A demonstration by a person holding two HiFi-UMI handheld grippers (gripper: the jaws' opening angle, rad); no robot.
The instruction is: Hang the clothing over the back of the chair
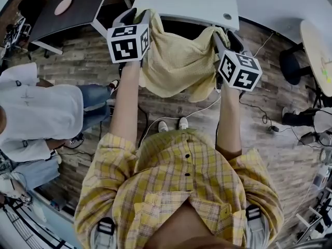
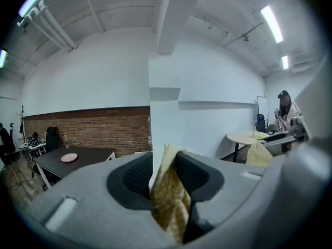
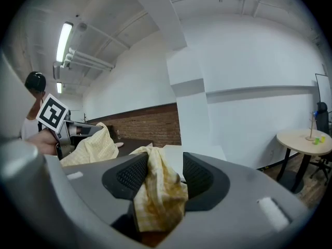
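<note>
A yellow checked shirt (image 1: 179,61) hangs spread between the two tools, in front of the person's chest and above the wood-plank floor (image 1: 270,139). Its top edge runs just before the near edge of a white bench (image 1: 192,1), and its lower hem drops free toward the person's white shoes (image 1: 173,124). A dark shape shows behind the shirt's top edge, but I cannot tell whether that is the chair back. The left tool (image 2: 165,165) has its jaws apart, and a folded corner of the shirt stands in the gap, leaning on one pad without being pinched. The right tool (image 3: 161,165) is also parted (a clear gap shows beside the far pad). The other corner is bunched between its jaws and slumps over the pad on the left. Both forearms reach straight out side by side, with the marker cubes facing up. Off to the left stands a dark bench (image 1: 78,7) with a pink plate (image 1: 63,5) near its middle. Another person in a white top (image 1: 41,110) is nearer, at the left edge. A white cable (image 1: 202,110) trails across the floor below the shirt.
</note>
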